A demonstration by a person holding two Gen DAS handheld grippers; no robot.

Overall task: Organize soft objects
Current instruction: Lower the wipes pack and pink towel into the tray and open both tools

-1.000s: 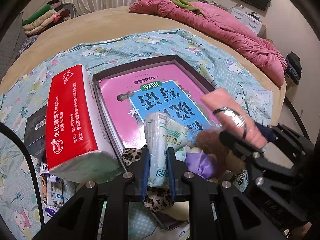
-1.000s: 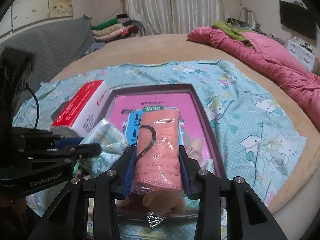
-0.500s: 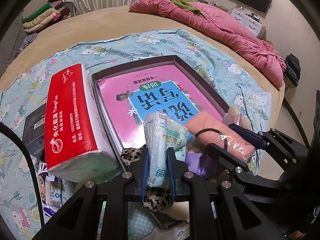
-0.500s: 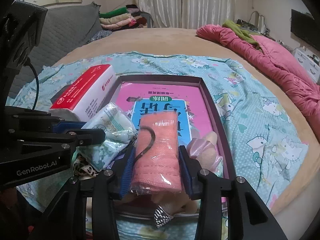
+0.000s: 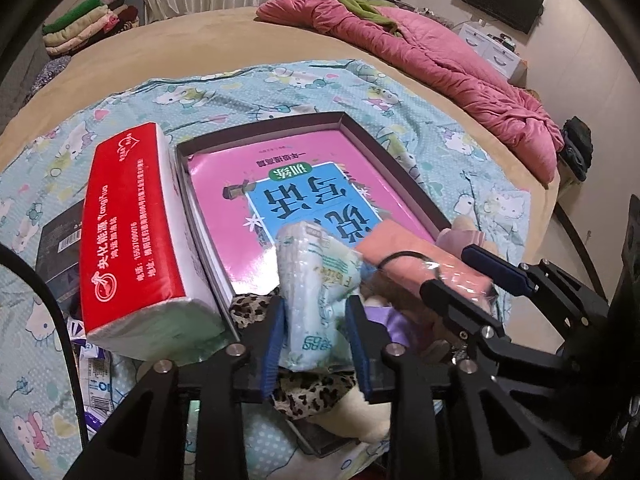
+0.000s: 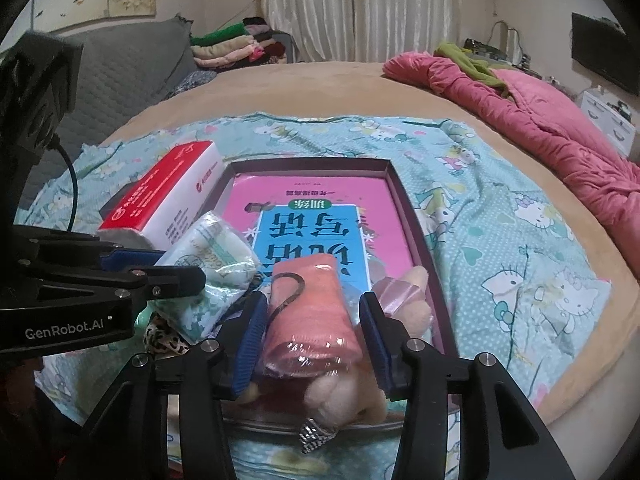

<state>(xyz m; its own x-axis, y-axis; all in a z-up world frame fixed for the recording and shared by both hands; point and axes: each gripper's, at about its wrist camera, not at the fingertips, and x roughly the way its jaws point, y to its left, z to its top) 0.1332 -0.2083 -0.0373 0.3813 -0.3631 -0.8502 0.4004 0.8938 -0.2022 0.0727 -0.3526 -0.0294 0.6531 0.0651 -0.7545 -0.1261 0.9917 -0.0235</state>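
The tissue pack point(image 5: 316, 288), pale green and white, stands between the blue pads of the left gripper point(image 5: 316, 344), whose jaws are opening; a gap shows on both sides of the pack, so the pads no longer press it. It sits at the near left corner of the dark box point(image 5: 384, 148), tipped up over a leopard-print cloth point(image 5: 308, 396). Just right of it, the pink towel roll point(image 6: 310, 312), wrapped in clear plastic with a black loop on top, lies between the pads of the right gripper point(image 6: 312, 344); those jaws are opening too, and a gap shows on each side of the roll. The roll rests at the near edge of the box, on top of a cream plush toy point(image 6: 340, 396), with a pale pink soft thing point(image 6: 396, 292) by the box's near right corner. A pink and blue book point(image 5: 304, 196) fills the floor of the box. Against the box's left wall leans a red and white tissue brick point(image 5: 132, 236), and left of that lies a small black carton point(image 5: 60, 236). The box sits on a teal cartoon-print sheet point(image 6: 500, 220) spread over a tan round bed point(image 6: 320, 84), and far beyond the box's right side a pink quilt point(image 6: 540, 120) is heaped on the bed
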